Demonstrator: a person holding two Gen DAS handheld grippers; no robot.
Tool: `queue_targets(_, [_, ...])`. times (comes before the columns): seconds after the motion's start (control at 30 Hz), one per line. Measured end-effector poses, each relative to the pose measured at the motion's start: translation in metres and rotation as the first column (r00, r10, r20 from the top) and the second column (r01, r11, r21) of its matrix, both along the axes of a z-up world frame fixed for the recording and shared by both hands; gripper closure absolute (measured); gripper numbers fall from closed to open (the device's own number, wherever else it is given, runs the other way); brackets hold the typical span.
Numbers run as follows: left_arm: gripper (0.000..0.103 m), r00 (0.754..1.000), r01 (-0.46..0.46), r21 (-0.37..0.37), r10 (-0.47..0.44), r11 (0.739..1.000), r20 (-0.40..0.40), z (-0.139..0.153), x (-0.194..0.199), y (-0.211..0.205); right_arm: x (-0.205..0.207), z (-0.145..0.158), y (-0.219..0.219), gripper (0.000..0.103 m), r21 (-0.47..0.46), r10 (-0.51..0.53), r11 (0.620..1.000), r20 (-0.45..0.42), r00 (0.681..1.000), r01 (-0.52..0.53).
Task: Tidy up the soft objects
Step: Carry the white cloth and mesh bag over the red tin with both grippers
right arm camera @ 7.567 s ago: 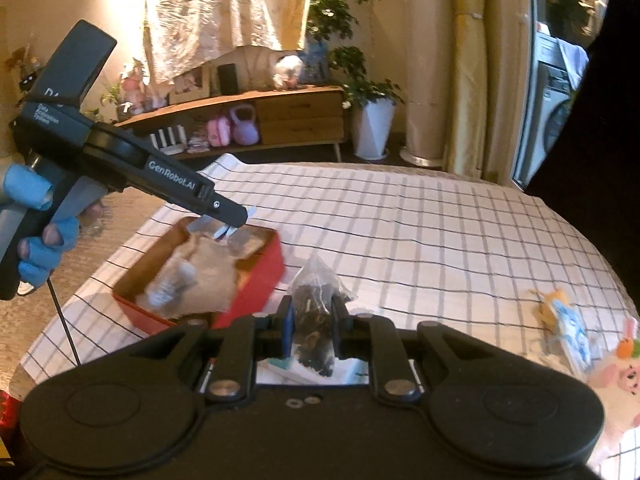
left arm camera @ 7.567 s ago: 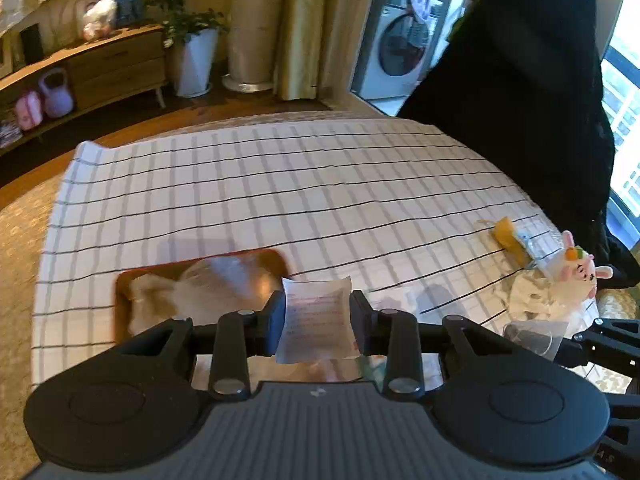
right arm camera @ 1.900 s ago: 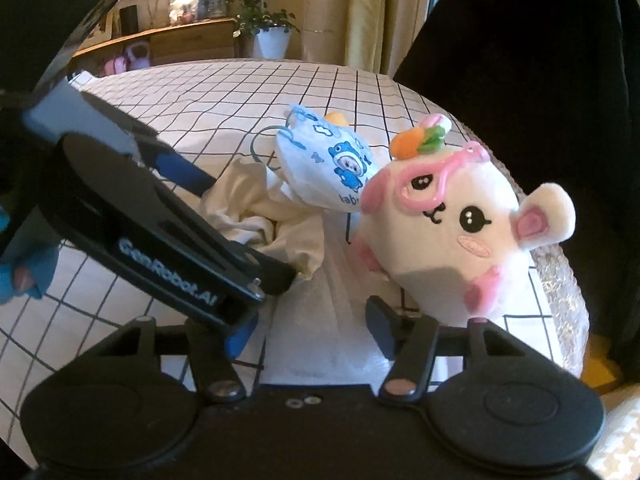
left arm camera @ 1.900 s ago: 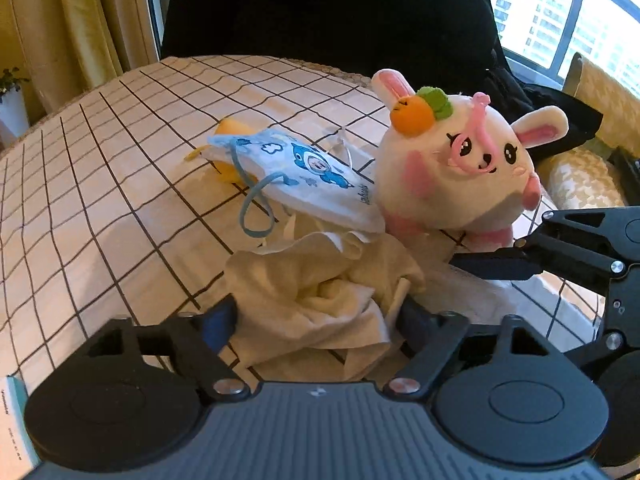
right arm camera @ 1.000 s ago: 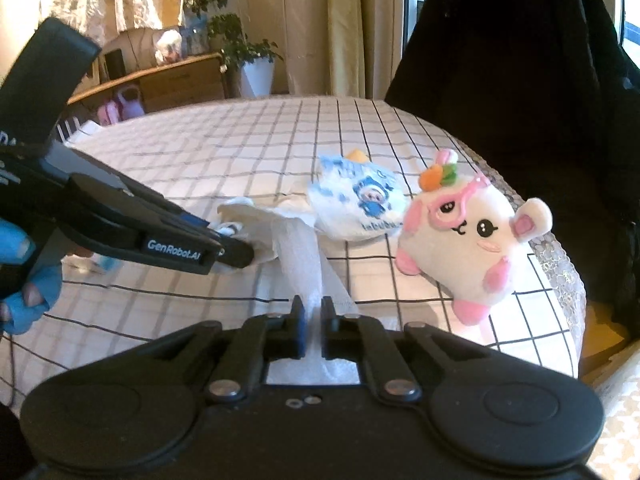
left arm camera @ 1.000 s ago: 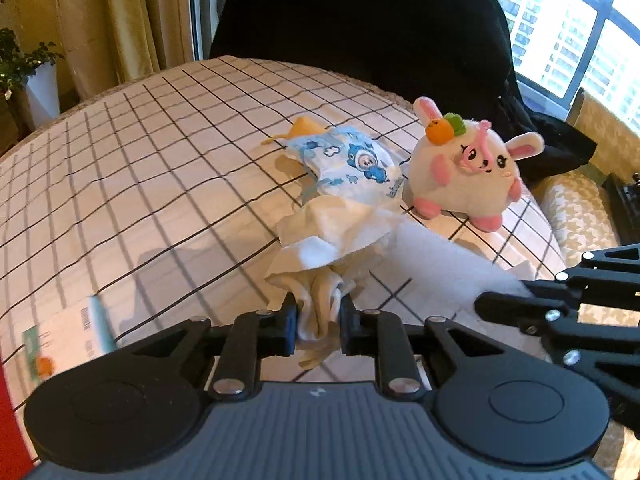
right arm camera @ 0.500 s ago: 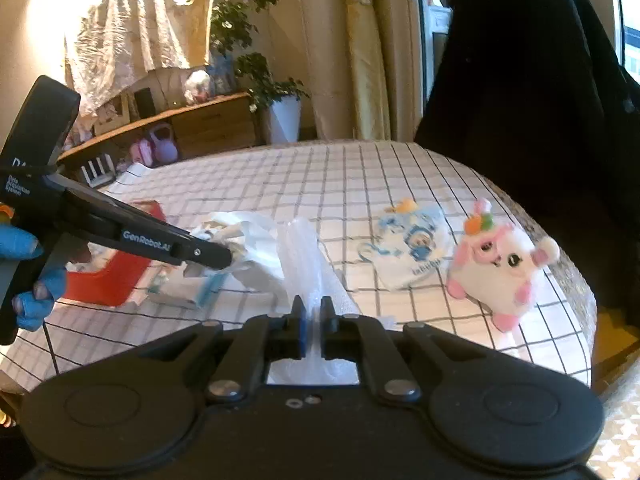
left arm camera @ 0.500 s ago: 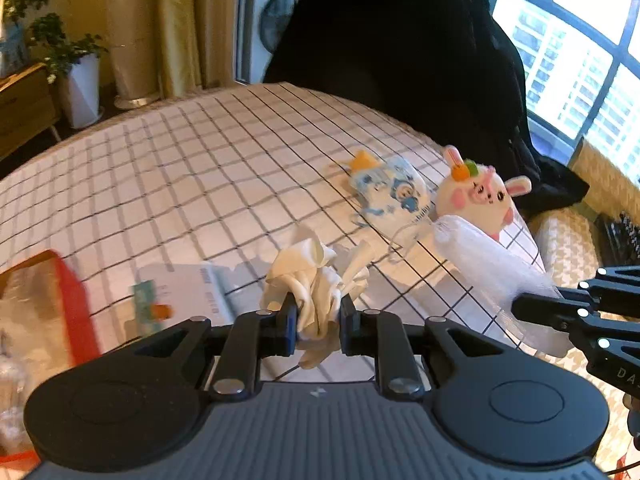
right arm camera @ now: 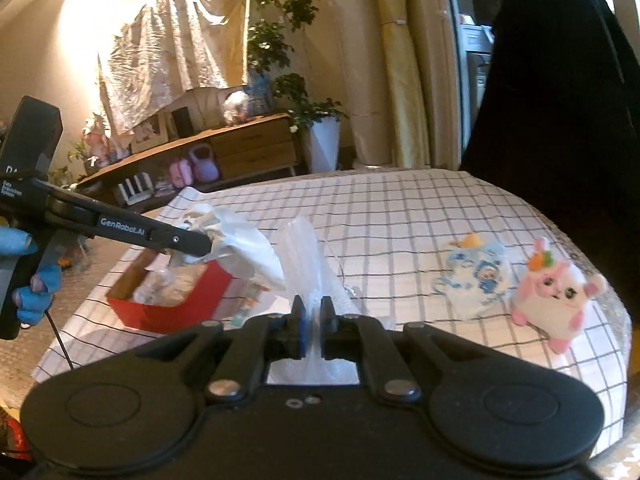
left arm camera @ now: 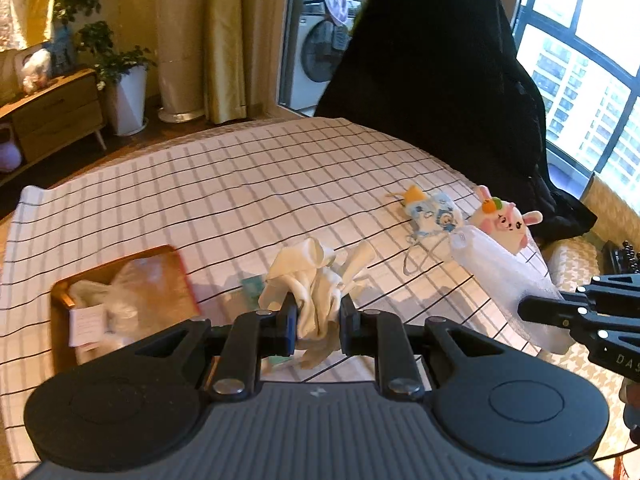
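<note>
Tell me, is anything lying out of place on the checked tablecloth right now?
Yes. A small teal-printed packet lies flat on the tablecloth just outside the red tray, while other packets are already in it. The printed pouch and plush bunny also sit loose near the far edge.

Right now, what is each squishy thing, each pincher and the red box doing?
Left gripper: shut on the cream cloth, lifted.
Right gripper: shut on the clear plastic bag, lifted.
Bunny plush: sitting on the table.
Blue printed pouch: lying beside the bunny.
Red box: open, packets inside.
</note>
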State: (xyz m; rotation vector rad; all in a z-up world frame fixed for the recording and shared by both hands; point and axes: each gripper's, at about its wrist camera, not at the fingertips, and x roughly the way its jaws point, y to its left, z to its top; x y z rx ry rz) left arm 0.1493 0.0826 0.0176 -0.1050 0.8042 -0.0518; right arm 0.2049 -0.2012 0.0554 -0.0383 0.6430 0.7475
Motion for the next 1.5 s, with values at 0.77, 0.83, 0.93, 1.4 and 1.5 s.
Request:
queue_targets(0.77, [0.084,0.99,-0.131,0.045,0.133,0.99,-0.047,0.011,-0.068,0.125,-0.02,0.029,0.147,0.098,-0.025,0.189,0.982,-0.008,0.982,-0.19])
queue_targets(0.83, [0.084,0.988,-0.139,0.052,0.142,0.989,-0.059,0.01,-0.072,0.135,-0.019,0.029,0.158,0.097,-0.032,0.197,0.98,-0.009,0.98,-0.197])
queue_targets(0.93, [0.084,0.986,-0.141,0.079,0.147,0.987,-0.077,0.007,-0.075,0.146,-0.016,0.026,0.176,0.097,-0.045,0.202,0.978,-0.011,0.979,-0.202])
queue_targets(1.4, [0.084,0.98,-0.096,0.145,0.119,0.985,-0.158,-0.017,-0.045,0.161,0.021,-0.022,0.238,0.097,-0.104,0.13,0.985,-0.089,0.988,-0.139])
queue_targets(1.5, [0.084,0.979,-0.091,0.149,0.116,0.985,-0.168,-0.023,-0.032,0.163,0.026,-0.032,0.25,0.097,-0.119,0.12,0.984,-0.106,0.987,-0.132])
